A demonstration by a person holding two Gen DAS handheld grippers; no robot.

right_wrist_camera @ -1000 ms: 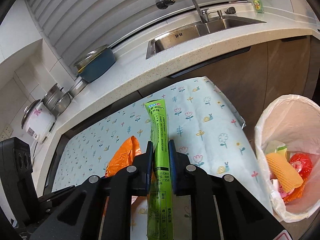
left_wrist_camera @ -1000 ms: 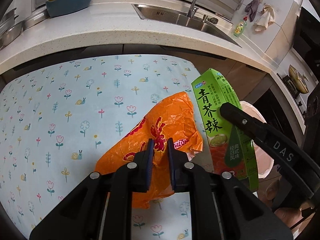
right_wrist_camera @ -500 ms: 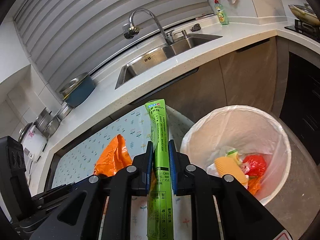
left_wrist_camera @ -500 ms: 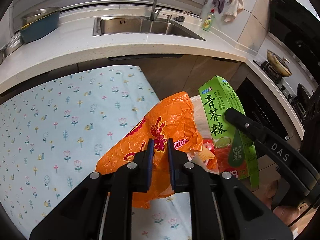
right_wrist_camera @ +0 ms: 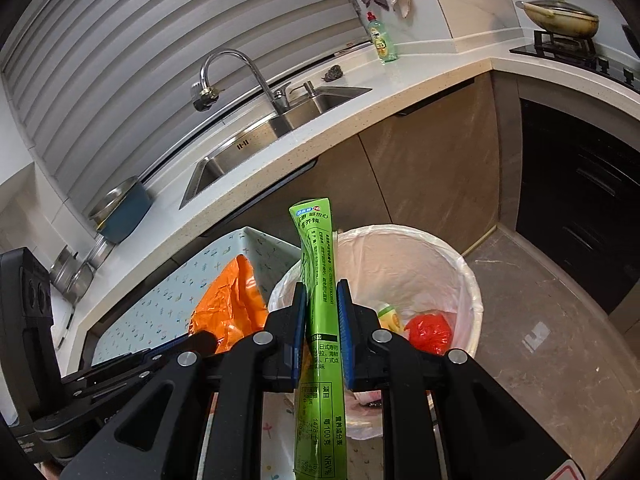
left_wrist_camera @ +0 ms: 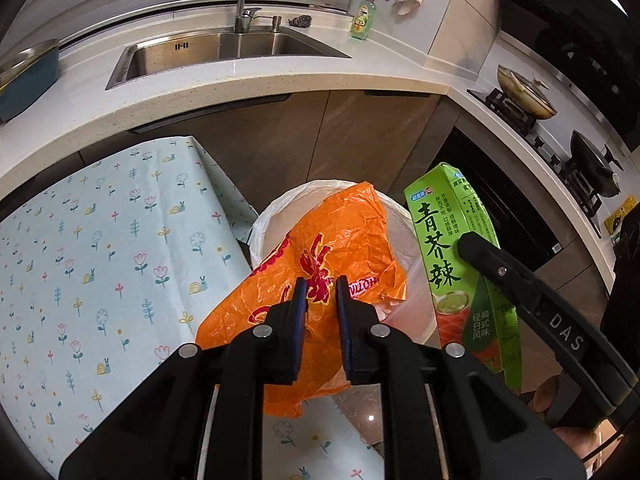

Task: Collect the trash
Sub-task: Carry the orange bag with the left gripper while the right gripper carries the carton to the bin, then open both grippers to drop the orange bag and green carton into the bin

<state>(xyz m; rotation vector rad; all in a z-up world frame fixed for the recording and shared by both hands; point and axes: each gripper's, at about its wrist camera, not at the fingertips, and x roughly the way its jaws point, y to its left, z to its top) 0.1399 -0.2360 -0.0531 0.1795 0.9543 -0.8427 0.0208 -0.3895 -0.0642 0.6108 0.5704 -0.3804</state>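
Nearest the camera, the left tongs stand narrow, nipping a fold of the crumpled orange bag. Their jaws have just been easing apart a little, yet the plastic sits between the pads and hangs from them, so the hold looks barely kept. The right tongs pinch the green carton flat across its narrow sides, its long axis running straight out along the fingers, tip pointing away from the hand.

Just beyond both sets of tongs stands the bin, lined with a white bag and already holding a red wrapper and other scraps. The orange bag hangs over the bin's near rim in the left view; the carton's far end reaches over the rim from the left side of the mouth — both pieces lie nearly above the opening, and neither hand is plainly the nearer.

To the left lies the flowered cloth on the surface; farther back, the sink and stove.
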